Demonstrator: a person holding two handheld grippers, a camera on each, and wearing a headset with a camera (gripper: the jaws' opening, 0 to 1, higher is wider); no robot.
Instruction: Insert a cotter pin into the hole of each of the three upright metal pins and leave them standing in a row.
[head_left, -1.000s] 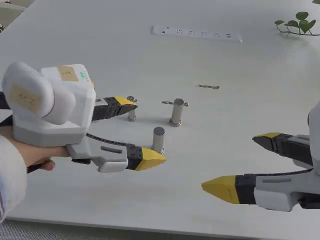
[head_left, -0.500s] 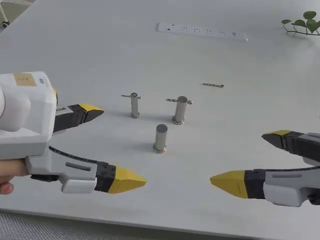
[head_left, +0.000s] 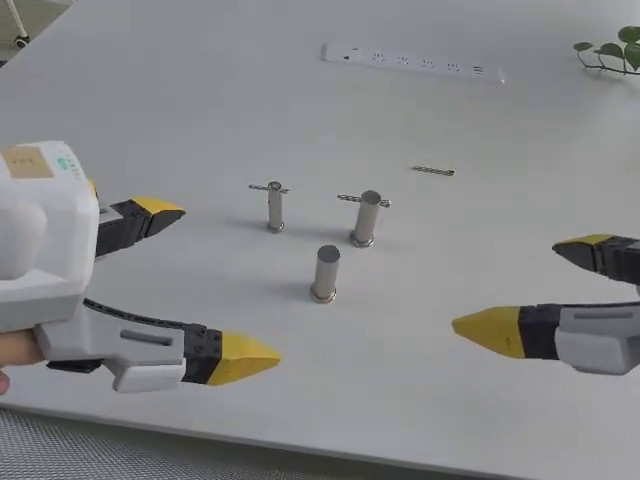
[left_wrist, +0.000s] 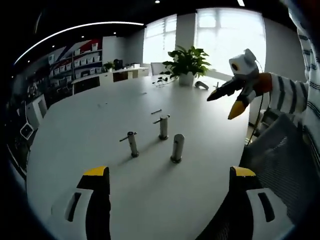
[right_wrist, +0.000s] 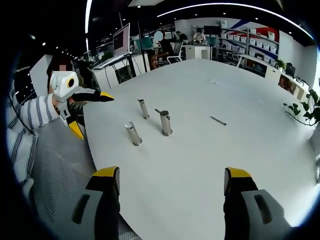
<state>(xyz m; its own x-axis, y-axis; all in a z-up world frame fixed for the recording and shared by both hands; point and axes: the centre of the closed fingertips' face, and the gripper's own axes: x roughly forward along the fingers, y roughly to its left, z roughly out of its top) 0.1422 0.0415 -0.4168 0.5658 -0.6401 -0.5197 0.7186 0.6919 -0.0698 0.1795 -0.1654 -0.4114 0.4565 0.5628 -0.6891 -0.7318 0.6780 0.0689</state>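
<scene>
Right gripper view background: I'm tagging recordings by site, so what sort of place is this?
Probably an open-plan office. There is a long white meeting table, a monitor at a workstation beyond it, and shelving stocked with boxes along the far wall.

the left gripper (head_left: 208, 282) hangs at 8 o'clock in the head view, jaws spread wide, yellow tips aimed toward 3 o'clock, a hand (head_left: 12, 352) gripping it behind. the right gripper (head_left: 518, 288) at 4 o'clock faces it, jaws equally parted, on a striped sleeve (left_wrist: 292, 95).
</scene>
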